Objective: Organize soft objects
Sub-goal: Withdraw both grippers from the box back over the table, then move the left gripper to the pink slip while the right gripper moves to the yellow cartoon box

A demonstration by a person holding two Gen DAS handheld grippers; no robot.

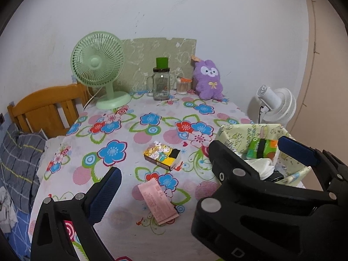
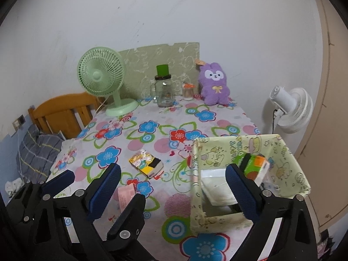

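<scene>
A tissue pack with a yellow cartoon print [image 1: 162, 155] [image 2: 145, 165] lies in the middle of the flowered tablecloth. A purple plush bunny [image 1: 208, 79] [image 2: 214, 83] sits upright at the back against the wall. At the right stands a pale green fabric box [image 1: 235, 132] [image 2: 217, 152]. It holds a green-and-orange tissue pack [image 1: 263, 149] [image 2: 255, 166] and a white packet [image 2: 215, 187]. My left gripper [image 1: 174, 170] is open and empty, short of the cartoon pack. My right gripper [image 2: 174, 167] is open too, with its right finger in front of the box.
A pink paper slip [image 1: 156, 200] lies near the front. At the back stand a green desk fan [image 1: 97, 65], a glass jar with a green lid [image 1: 161, 84] and a swab jar [image 1: 181, 86]. A white fan [image 1: 276, 106] stands beyond the table's right edge and a wooden headboard [image 1: 47, 108] at the left.
</scene>
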